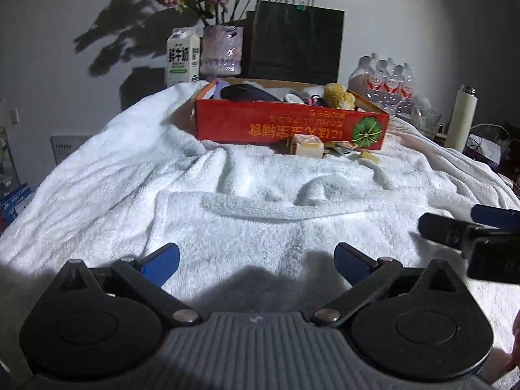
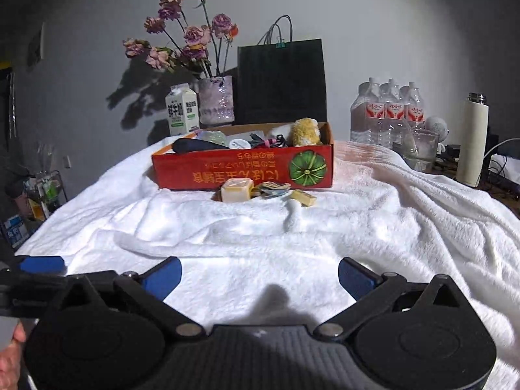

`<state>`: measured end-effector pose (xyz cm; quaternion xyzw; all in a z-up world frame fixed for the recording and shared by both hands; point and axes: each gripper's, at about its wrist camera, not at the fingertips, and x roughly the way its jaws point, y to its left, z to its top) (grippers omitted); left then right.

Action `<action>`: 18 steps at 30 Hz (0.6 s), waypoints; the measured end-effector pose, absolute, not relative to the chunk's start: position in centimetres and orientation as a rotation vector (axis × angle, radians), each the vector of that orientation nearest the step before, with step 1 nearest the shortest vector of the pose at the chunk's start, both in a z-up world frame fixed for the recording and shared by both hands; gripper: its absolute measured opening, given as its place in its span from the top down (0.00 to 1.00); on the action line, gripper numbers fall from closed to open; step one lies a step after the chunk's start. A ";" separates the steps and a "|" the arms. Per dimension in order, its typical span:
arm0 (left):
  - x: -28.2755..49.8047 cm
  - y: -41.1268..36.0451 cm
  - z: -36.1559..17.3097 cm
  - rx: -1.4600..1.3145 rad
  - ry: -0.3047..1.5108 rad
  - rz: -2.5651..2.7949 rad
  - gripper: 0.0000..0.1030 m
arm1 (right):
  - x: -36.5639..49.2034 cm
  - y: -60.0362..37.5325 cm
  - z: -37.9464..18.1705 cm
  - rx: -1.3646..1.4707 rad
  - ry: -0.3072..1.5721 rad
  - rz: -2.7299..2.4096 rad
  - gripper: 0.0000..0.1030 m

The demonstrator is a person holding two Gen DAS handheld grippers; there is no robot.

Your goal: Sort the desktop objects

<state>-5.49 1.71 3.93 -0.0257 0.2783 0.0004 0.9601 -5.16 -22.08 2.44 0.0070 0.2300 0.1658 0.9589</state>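
Two handheld grippers, matching black and blue

Sporting blue ribbed fingers (image 1: 352, 261) on black linkage arms, silver pivot screws (image 2: 188, 329) glinting at the joints. Showing round black housings either side of a grey ribbed base on both left gripper (image 1: 256, 260) and right gripper (image 2: 260, 274). Peeking in bare at the frame edge: a hand (image 2: 11, 354).
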 end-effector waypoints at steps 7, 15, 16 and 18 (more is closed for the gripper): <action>-5.1 1.3 3.0 -0.042 0.587 0.019 0.00 | -5.1 -20.7 1.8 -0.089 0.462 0.319 0.00; -2.4 0.8 4.6 -0.042 0.545 -0.011 0.00 | -2.6 -23.0 2.8 0.018 0.486 0.328 0.03; -1.6 0.8 5.2 -0.048 0.528 -0.017 0.00 | -1.7 -23.4 3.2 0.031 0.475 0.334 0.07; 0.8 0.6 6.1 -0.051 0.498 -0.012 0.00 | 0.3 -24.0 4.3 0.031 0.460 0.333 0.09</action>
